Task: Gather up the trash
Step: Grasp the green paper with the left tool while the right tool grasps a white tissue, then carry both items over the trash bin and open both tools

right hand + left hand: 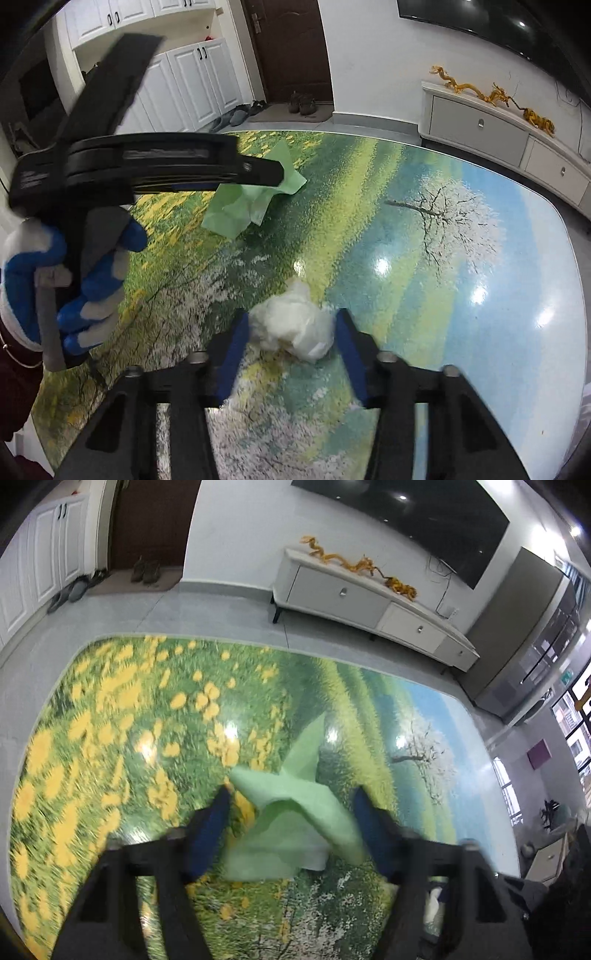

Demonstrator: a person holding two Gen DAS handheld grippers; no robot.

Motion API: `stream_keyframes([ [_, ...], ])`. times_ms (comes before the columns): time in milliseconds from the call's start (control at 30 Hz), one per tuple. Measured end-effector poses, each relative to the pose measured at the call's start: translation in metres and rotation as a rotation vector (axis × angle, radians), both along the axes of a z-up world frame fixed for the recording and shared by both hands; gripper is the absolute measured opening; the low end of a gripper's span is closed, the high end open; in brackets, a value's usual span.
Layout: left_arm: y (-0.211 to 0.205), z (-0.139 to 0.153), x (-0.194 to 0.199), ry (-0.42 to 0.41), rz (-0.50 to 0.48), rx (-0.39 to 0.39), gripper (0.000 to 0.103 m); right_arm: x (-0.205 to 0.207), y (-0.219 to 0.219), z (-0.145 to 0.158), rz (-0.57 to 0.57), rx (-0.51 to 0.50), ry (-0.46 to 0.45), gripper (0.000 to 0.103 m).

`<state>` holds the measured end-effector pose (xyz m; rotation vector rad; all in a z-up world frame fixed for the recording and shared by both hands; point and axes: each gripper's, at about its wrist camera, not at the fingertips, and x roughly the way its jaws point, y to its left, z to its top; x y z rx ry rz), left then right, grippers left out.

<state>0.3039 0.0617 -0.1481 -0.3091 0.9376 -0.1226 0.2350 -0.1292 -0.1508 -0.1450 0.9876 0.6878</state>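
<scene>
Low centre of each wrist view: left gripper (291,805) is straddling green paper (291,819), pads apart; right gripper (291,325) is closing on white wad (293,325), pads touching.

Crumpled pale-green sheet of thin paper (291,812), folded into loose peaks, lying on the glossy meadow-print tabletop (147,720) between the left gripper (291,805)'s blue-padded fingers (210,827); whether touched is unclear, view blurred. Scrunched white wad of thin plastic or tissue (295,325), lumpy and translucent, resting on the same surface between the right gripper (291,328)'s fingers (236,343), seemingly touching both.
</scene>
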Motion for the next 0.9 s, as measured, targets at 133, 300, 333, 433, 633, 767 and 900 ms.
stream_keyframes([
  [133, 0.003, 0.001, -0.012, -0.036, 0.005, -0.017, 0.037, -0.015, -0.011, 0.000, 0.011, 0.008, -0.005, 0.020],
  [300, 0.000, 0.016, -0.040, -0.094, -0.016, 0.010, 0.035, -0.035, -0.034, 0.008, -0.003, 0.053, -0.009, 0.018],
  [333, -0.002, 0.021, -0.048, -0.111, -0.027, 0.019, 0.035, -0.038, -0.041, 0.012, -0.011, 0.065, -0.011, 0.018],
  [433, -0.012, 0.036, -0.074, -0.153, -0.067, 0.034, 0.035, -0.052, -0.062, 0.026, -0.042, 0.095, -0.031, 0.018],
  [633, -0.041, 0.069, -0.113, -0.225, -0.158, 0.039, 0.035, -0.084, -0.121, 0.060, -0.159, 0.158, -0.095, 0.018],
  [767, -0.084, 0.093, -0.130, -0.267, -0.264, 0.038, 0.035, -0.106, -0.178, 0.077, -0.285, 0.167, -0.143, 0.018],
  [900, -0.140, 0.109, -0.139, -0.294, -0.389, 0.038, 0.035, -0.124, -0.244, 0.079, -0.433, 0.171, -0.164, 0.018],
])
